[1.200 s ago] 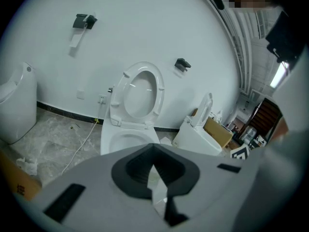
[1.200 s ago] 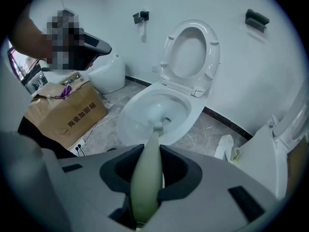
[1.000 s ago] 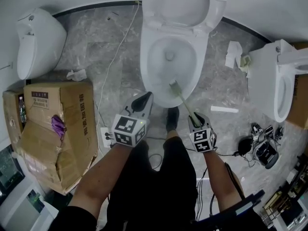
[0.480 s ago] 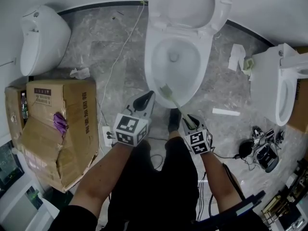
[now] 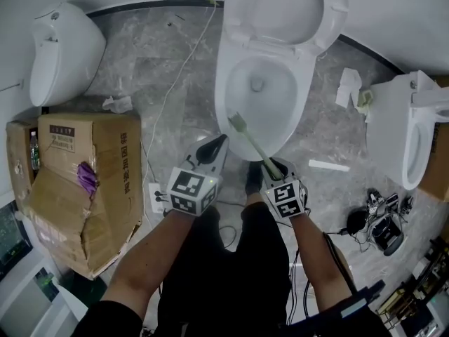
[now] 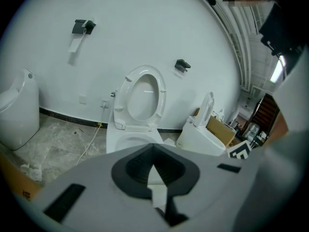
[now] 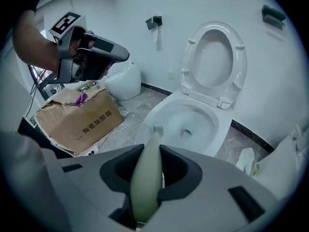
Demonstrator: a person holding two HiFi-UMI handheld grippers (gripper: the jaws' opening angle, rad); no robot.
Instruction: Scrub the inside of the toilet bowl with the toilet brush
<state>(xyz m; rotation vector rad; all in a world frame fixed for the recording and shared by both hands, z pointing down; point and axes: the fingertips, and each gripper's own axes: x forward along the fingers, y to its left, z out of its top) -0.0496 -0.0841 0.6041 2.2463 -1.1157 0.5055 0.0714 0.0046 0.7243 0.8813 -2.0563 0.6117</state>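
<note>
The white toilet bowl (image 5: 261,93) stands ahead with its lid and seat up. A pale green toilet brush (image 5: 251,142) slants from my right gripper (image 5: 273,168) up to the bowl's near left rim. In the right gripper view the brush handle (image 7: 152,149) runs between the jaws of the right gripper (image 7: 148,170), which is shut on it, and its bristle end (image 7: 158,128) lies over the rim of the bowl (image 7: 193,117). My left gripper (image 5: 216,146) hovers shut and empty just in front of the bowl. The left gripper (image 6: 154,170) faces the toilet (image 6: 130,141).
A torn cardboard box (image 5: 77,181) sits at the left, with a white urinal-like fixture (image 5: 63,51) behind it. A second toilet (image 5: 407,132) stands at the right. A cable (image 5: 175,69) runs to a power strip (image 5: 156,199). Paper scraps (image 5: 347,86) and gear (image 5: 382,220) litter the floor.
The brush head has swept left, from the front of the bowl's inside to its near left rim. The right gripper has shifted a little left; the left gripper holds its place.
</note>
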